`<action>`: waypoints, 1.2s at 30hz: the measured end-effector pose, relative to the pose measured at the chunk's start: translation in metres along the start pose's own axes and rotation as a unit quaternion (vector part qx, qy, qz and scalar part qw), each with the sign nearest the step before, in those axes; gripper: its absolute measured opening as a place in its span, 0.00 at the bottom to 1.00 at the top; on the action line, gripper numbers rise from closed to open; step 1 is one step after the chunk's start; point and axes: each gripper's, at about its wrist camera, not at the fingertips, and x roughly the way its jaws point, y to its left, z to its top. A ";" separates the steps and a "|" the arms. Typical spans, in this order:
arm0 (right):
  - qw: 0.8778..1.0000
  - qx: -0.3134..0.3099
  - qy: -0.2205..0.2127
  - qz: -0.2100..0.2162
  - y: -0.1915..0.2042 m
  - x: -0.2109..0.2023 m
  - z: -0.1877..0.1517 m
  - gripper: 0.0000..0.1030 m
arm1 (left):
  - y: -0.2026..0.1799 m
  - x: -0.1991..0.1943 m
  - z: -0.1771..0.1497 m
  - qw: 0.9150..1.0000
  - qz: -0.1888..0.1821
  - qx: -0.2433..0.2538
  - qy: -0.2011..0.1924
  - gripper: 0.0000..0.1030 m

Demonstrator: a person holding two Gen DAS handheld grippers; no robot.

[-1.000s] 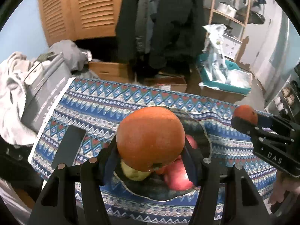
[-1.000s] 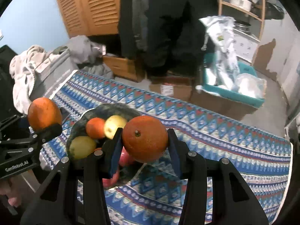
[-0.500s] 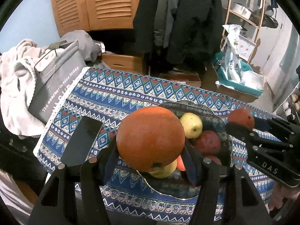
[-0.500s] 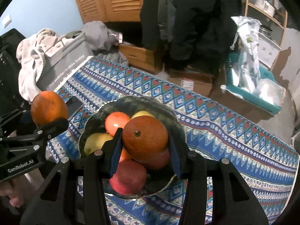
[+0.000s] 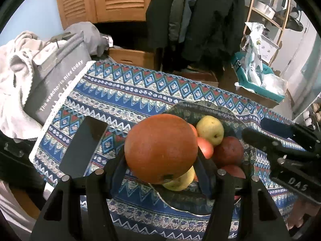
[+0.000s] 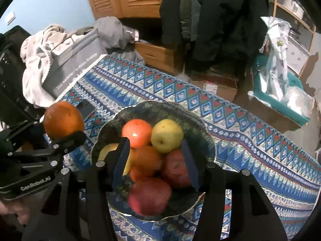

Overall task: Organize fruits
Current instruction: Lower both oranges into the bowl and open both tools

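Observation:
My left gripper [image 5: 160, 160] is shut on a large orange [image 5: 160, 147], held above the near-left rim of the dark patterned fruit bowl [image 5: 202, 108]. From the right wrist view that orange [image 6: 63, 120] and the left gripper [image 6: 58, 138] sit left of the bowl [image 6: 202, 140]. My right gripper [image 6: 154, 158] is open and empty over the bowl, its fingers astride a small orange [image 6: 146, 159] lying among a red-orange fruit [image 6: 136, 132], a yellow pear [image 6: 166, 135] and two red apples [image 6: 149, 198]. The right gripper [image 5: 280, 140] shows at right in the left wrist view.
The bowl stands on a blue patterned tablecloth [image 6: 250, 146]. A dark phone [image 5: 84, 144] lies on the cloth left of the bowl. A grey bag [image 5: 54, 80] and towels [image 5: 14, 76] sit off the table's left end. Boxes and hanging coats stand behind.
My right gripper opened and let its orange go into the bowl, where it now lies among the fruit. My left gripper still holds its orange, the bowl now farther right in its view.

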 end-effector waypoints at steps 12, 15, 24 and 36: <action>0.999 0.040 0.010 -0.019 -0.035 0.002 -0.008 0.56 | -0.030 0.023 -0.004 0.999 -0.022 0.023 0.025 0.62; 0.999 0.048 0.012 -0.017 -0.041 0.002 -0.011 0.56 | -0.038 0.027 -0.005 0.999 -0.024 0.029 0.031 0.62; 0.997 0.068 0.011 -0.019 -0.060 -0.002 -0.019 0.56 | -0.067 0.051 -0.009 0.995 -0.022 0.062 0.070 0.62; 0.997 0.080 0.009 -0.015 -0.073 -0.008 -0.025 0.57 | -0.088 0.035 -0.009 0.995 -0.012 0.095 0.029 0.80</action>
